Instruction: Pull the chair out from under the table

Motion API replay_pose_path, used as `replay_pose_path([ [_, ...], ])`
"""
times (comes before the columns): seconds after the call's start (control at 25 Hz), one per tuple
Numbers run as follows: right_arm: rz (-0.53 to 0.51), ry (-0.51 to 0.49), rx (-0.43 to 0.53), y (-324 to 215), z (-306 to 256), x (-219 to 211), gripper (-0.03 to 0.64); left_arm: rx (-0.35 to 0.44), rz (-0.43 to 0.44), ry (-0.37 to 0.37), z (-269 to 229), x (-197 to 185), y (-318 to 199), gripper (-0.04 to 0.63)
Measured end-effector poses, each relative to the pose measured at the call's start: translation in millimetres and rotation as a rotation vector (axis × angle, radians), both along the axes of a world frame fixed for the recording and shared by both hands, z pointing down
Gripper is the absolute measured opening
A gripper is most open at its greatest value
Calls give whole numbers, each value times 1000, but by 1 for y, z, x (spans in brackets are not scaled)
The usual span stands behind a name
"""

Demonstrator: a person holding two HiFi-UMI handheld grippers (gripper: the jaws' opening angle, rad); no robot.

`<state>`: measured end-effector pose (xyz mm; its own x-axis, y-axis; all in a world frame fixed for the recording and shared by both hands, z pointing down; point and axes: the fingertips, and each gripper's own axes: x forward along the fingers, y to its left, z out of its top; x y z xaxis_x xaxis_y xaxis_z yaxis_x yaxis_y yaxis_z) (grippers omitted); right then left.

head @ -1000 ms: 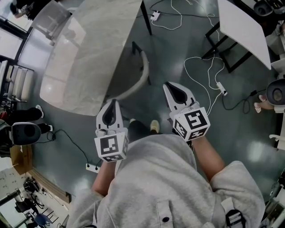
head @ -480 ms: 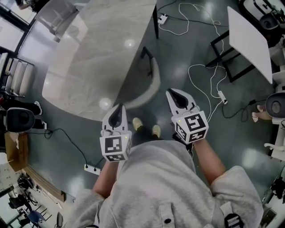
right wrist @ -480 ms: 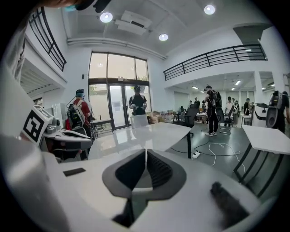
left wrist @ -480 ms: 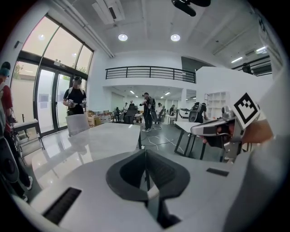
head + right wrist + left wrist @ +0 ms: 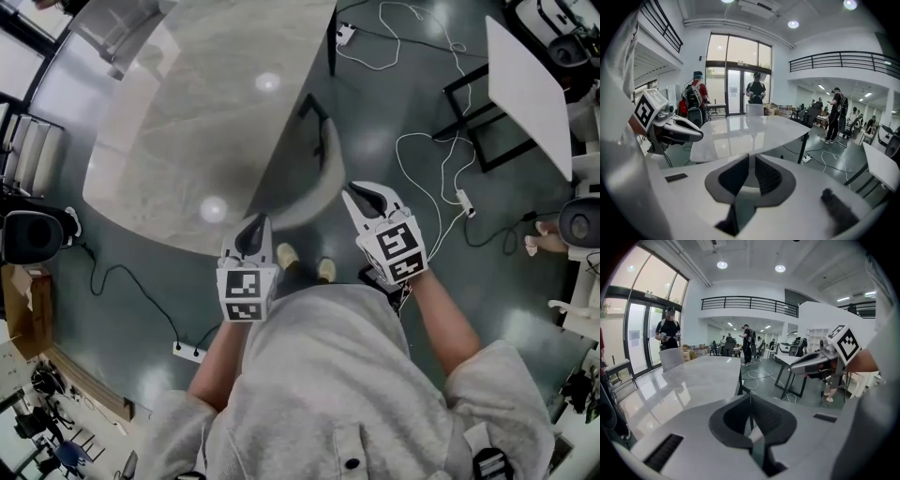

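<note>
Our left gripper (image 5: pixel 253 225): jaws together, empty | our right gripper (image 5: pixel 363 195): jaws together, empty | chair (image 5: pixel 326 157) sits under table (image 5: pixel 187 112)

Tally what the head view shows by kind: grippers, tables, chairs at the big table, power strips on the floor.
Grippers: 2, left gripper and right gripper
Tables: 2, big grey table and white table
Chairs: 2, near chair and far chair
Power strips: 3
Total: 9

Bright ceiling lights, glare on the table (image 5: pixel 187 141), fisheye edges, sharp focus
</note>
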<state>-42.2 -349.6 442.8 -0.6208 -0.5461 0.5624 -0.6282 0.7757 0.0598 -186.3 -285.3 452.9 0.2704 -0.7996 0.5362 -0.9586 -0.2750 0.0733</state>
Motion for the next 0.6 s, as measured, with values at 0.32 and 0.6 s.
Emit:
replay_pose_path([
  [0.32, -174, 105, -98, -2, 42, -16, 141, -124, 159, 52, 49, 3, -4, 50],
  [0.6, -510, 433, -117, 12, 111, -14, 189, -302, 462, 43, 101, 31, 5, 269],
])
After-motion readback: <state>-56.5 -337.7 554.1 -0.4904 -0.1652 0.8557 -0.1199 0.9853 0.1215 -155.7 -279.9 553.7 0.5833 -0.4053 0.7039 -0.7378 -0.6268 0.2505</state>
